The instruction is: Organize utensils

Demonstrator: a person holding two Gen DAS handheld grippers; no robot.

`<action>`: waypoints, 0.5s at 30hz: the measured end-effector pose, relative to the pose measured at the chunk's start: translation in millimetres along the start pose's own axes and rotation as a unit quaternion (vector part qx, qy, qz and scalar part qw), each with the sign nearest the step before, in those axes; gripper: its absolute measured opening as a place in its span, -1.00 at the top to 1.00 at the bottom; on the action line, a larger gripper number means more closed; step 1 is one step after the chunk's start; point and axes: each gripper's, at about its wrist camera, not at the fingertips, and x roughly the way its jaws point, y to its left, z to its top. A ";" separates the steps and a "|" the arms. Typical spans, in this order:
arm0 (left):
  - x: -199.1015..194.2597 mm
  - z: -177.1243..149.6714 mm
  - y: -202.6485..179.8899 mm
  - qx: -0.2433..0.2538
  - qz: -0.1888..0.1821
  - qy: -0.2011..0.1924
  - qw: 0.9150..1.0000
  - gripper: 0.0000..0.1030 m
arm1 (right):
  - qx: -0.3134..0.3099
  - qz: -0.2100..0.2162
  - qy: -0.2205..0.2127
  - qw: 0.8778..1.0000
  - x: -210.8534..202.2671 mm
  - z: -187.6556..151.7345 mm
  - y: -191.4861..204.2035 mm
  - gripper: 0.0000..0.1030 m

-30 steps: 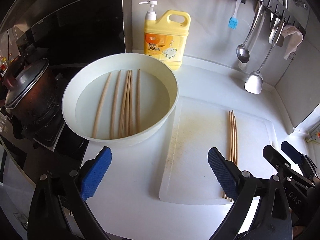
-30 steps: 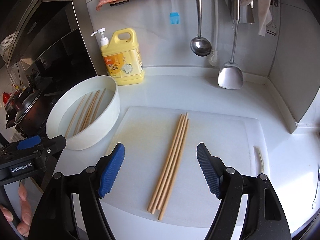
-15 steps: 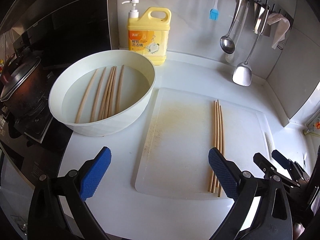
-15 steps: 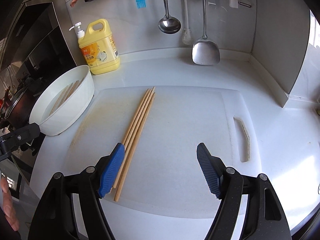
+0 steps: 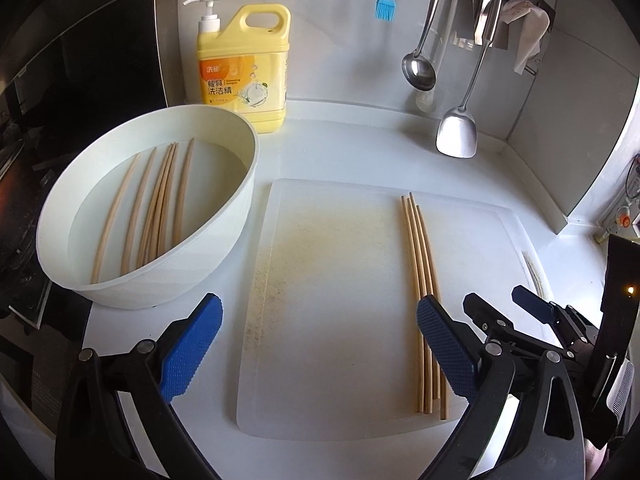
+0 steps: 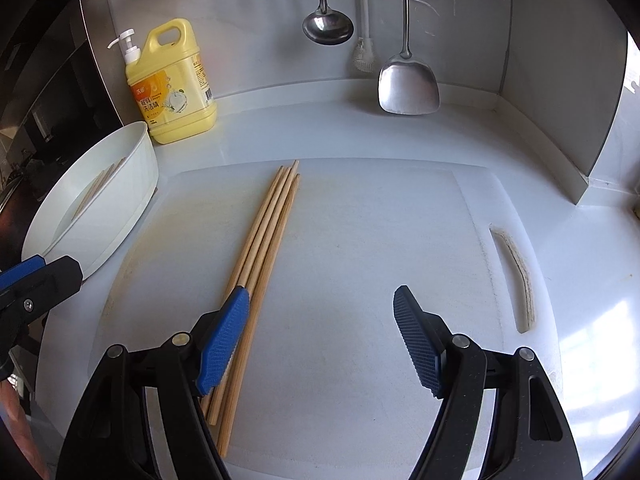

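Hovering over the cutting board (image 6: 360, 240), the right hand-held gripper (image 6: 320, 340) gapes wide and empty, four chopsticks (image 6: 264, 256) lying beside its left pad. The left hand-held gripper (image 5: 316, 340) is likewise spread; more chopsticks (image 5: 156, 204) soak in the white basin (image 5: 224, 220).

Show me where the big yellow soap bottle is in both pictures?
Left wrist view: the yellow soap bottle stands top middle-left, by the wall, just behind the white bowl.
Right wrist view: the bottle stands upper left, behind the bowl.
Shared landmark: the hanging metal spatula, right of the bottle.
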 end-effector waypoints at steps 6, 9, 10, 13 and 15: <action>4.6 2.0 4.8 -0.001 -0.009 0.004 1.000 -0.87 | 0.000 -0.007 0.009 1.000 14.7 -0.1 6.1 -0.39; 5.7 2.2 6.8 -0.003 -0.011 0.005 1.000 -0.87 | -0.002 -0.011 0.011 1.000 17.8 -1.3 9.6 -0.39; 6.7 2.3 7.5 -0.003 -0.010 0.006 1.000 -0.87 | -0.004 -0.012 0.010 1.000 18.3 -1.8 10.9 -0.39; 8.9 2.1 8.3 -0.003 -0.012 0.009 1.000 -0.87 | -0.013 -0.023 0.007 1.000 20.0 -1.9 14.0 -0.39; 9.9 1.7 8.8 -0.004 -0.012 0.010 1.000 -0.87 | -0.018 -0.027 0.009 0.999 21.2 -2.7 14.4 -0.38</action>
